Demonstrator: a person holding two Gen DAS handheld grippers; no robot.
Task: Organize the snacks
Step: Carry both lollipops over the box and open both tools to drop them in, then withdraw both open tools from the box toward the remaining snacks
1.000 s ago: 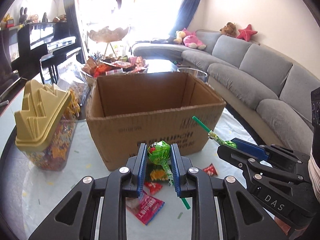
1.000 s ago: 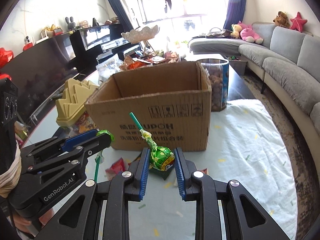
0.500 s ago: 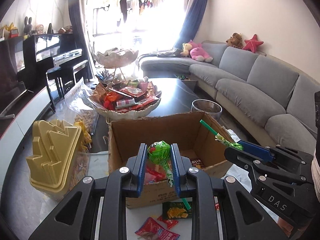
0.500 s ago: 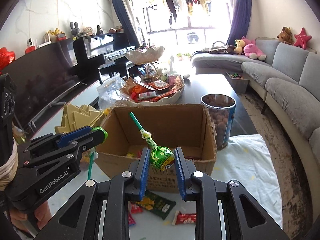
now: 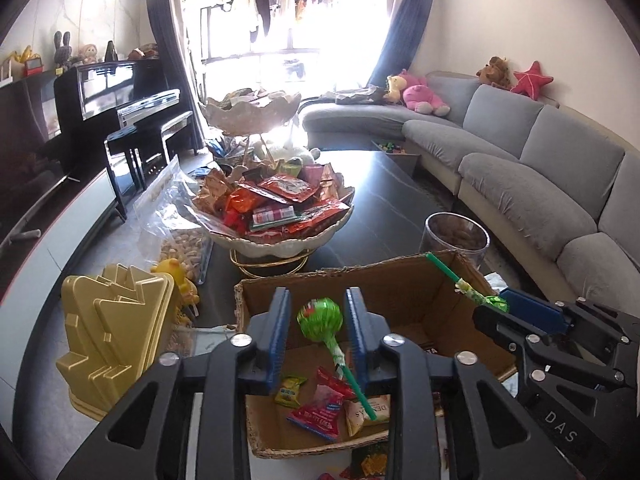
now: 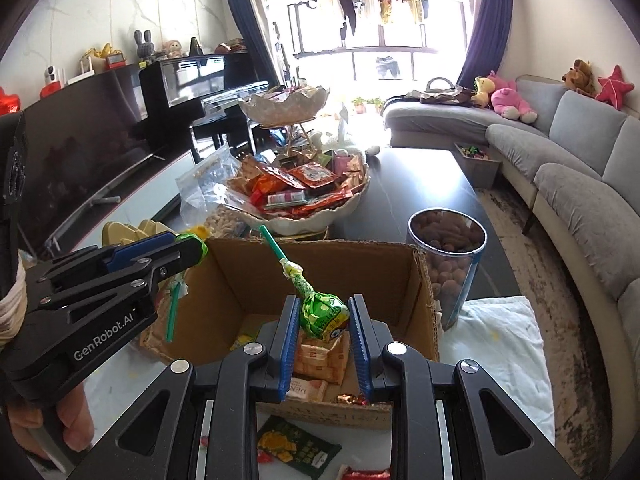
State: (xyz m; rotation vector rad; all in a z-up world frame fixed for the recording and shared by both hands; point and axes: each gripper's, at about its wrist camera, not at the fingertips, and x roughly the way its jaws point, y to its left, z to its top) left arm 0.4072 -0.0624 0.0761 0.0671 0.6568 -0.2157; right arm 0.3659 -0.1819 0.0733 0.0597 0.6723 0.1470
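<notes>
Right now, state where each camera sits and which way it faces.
Left wrist: on the left hand-held gripper, facing down into the cardboard box; a green lollipop sits between its jaws, with the right hand-held gripper alongside.
Right wrist: on the right hand-held gripper, same heading; its jaws clamp a second lollipop; the left hand-held gripper and left hand show.
Shared: cardboard box, snack bowl, sofa.
</notes>
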